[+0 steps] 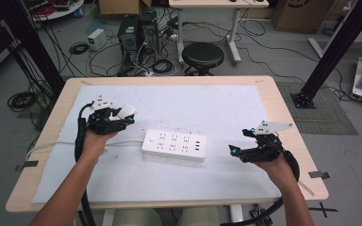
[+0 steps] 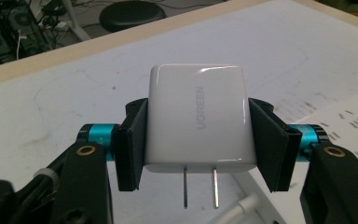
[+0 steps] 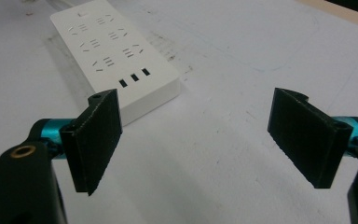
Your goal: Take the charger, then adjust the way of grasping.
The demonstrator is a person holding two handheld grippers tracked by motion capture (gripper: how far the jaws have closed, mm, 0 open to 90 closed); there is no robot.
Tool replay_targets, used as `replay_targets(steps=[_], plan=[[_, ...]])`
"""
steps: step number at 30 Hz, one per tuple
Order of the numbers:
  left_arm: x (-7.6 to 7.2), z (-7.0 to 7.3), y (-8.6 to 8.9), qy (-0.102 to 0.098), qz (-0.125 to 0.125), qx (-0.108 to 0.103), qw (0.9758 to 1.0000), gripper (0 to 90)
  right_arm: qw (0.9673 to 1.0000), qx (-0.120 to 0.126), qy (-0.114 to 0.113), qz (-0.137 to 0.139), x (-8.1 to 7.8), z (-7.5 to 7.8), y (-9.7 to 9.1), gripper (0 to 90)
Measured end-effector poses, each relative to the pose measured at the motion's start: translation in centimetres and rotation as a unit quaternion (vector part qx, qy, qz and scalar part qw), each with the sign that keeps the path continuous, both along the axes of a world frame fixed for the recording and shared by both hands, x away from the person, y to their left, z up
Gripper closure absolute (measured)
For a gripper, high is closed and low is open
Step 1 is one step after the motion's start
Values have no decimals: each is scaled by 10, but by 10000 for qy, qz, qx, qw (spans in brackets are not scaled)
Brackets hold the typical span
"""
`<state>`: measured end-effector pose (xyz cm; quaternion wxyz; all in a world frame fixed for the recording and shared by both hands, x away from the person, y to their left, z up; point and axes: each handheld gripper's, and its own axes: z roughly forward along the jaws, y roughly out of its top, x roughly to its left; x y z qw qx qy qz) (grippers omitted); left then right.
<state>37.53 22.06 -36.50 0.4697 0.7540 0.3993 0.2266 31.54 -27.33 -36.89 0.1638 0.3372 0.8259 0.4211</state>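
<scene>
Black jaws of the left gripper (image 2: 198, 140) pinch a white charger (image 2: 198, 122) from both sides, pads flat against its walls. That gripper's own view shows what the high view cannot: the word UGREEN printed along the charger's face, and two bare metal prongs sticking out of its near end, toward the camera, with nothing around them. Just past the prongs a white cord (image 2: 242, 207) curves over the sheet, and the strip's corner (image 2: 349, 119) shows at the right edge.

Right gripper (image 3: 198, 140) jaws stand spread wide with only bare white sheet (image 3: 242, 93) between them. Beyond the left jaw lies the power strip (image 3: 116, 56), its rows of slots and three small ports at the near end plain to see, the near corner partly hidden by that jaw.

From above, the layout is clear: the left gripper (image 1: 122, 117) holds the charger (image 1: 128, 111) near the strip's (image 1: 174, 146) left end, apart from it; the right gripper (image 1: 238, 151) sits near the strip's right end, apart from it too. The cord (image 1: 52, 143) runs off the table's (image 1: 283, 108) left edge. Beyond the table stand a black stool (image 1: 202, 55), computer towers (image 1: 136, 33) and loose cables (image 1: 23, 99) on the floor.
</scene>
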Motion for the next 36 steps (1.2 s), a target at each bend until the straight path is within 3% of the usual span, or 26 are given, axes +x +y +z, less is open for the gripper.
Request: replay_targets(steps=[7, 11, 19, 23, 26, 28, 29, 36], plan=[[-31, 14, 0, -401, -490, 58, 9980, 427, 9999, 48, -72, 92, -3, 2, 4, 180], [-40, 17, 2, -492, -645, 47, 9967, 427, 9999, 33, -51, 119, -4, 2, 6, 180], [-58, 19, -8, -634, -1136, -61, 9915, 426, 9999, -27, -42, 148, -3, 4, 9, 180], [-64, 19, -14, -663, -1401, 19, 9879, 426, 9998, -3, -5, 206, -2, 6, 13, 180], [-67, 19, -17, -688, -1647, 52, 9839, 425, 9996, 3, 142, 256, -2, 5, 16, 182], [-67, 19, -17, -688, -1647, 52, 9839, 425, 9996, -13, 147, 257, -2, 5, 17, 182], [-69, 18, -20, -669, -1814, 128, 9811, 425, 9996, 6, 104, 262, -3, 4, 19, 182], [-78, 14, -34, -753, -2230, 209, 9717, 426, 9985, 78, 287, 467, -5, 5, 29, 182]])
